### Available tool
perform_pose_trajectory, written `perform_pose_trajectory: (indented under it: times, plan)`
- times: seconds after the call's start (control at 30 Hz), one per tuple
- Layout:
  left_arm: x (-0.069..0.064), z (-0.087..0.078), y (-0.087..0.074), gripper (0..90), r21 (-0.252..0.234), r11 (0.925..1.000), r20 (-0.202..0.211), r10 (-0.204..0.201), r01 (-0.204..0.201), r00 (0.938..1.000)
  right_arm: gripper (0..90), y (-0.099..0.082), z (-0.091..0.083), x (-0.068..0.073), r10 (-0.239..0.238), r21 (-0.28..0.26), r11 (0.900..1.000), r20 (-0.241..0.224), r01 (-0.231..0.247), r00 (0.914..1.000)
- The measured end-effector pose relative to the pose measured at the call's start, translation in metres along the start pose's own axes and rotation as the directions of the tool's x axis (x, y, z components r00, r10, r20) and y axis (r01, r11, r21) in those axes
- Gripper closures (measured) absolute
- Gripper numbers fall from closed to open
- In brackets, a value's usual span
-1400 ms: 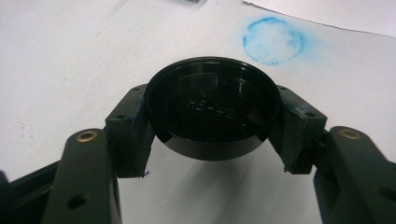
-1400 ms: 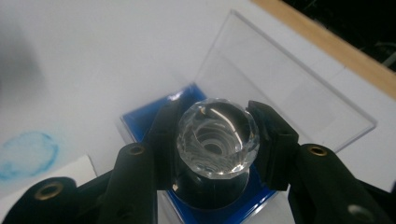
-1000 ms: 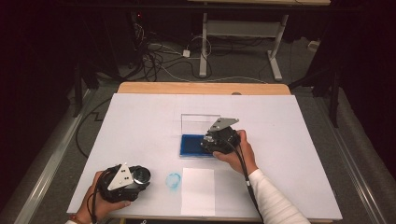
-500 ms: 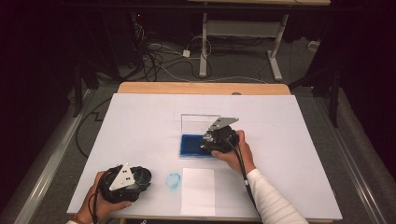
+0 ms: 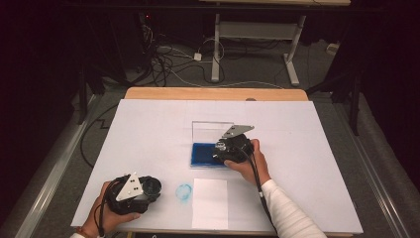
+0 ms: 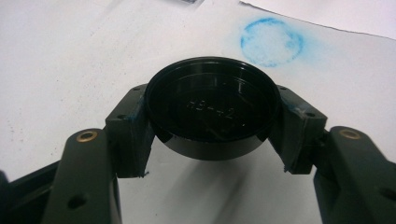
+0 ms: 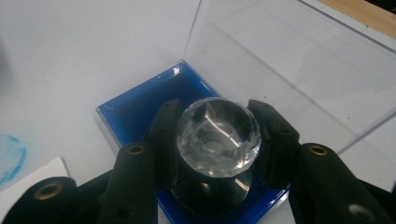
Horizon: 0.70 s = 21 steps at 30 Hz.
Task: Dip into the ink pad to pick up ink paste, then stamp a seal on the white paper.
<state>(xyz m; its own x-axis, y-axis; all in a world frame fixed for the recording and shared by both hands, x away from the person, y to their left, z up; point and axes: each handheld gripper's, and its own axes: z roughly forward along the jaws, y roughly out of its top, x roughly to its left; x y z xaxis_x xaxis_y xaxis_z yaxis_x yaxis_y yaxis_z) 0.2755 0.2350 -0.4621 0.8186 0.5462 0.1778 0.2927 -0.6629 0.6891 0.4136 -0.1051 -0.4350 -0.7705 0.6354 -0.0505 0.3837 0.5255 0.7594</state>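
Blue ink pad (image 5: pixel 204 154) at the desk's centre carries the crystal-handled stamp (image 7: pixel 218 136) pressed by the right tongs (image 7: pixel 218 140), unmoved, suggesting inking continues, while the left tongs (image 6: pixel 211 122) at seven o'clock grip a black cap (image 6: pixel 211 105).

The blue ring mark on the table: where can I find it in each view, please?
High view: the blue ring mark lies near the front edge, between the left gripper and the white paper sheet.
Left gripper view: the mark is at the top, right of centre, beyond the black round cap.
Right gripper view: part of it shows at the left edge.
Shared landmark: the white paper sheet beside the mark.
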Motion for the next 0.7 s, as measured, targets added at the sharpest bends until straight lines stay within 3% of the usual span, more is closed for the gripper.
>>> perform_pose_trajectory:
  times: [0.5,0.7]
  plan:
    - [0.003,0.000,-0.001,36.5,-0.007,0.9999,0.009,-0.007,0.007,0.9999,57.5,0.002,-0.005,0.004,-0.042,0.018,0.9990,0.017,0.041,0.9990]
    - [0.002,0.000,0.000,36.5,-0.005,1.0000,0.010,-0.004,0.004,0.9999,57.4,0.008,-0.021,0.005,-0.068,-0.034,0.9970,0.045,0.070,0.9966]
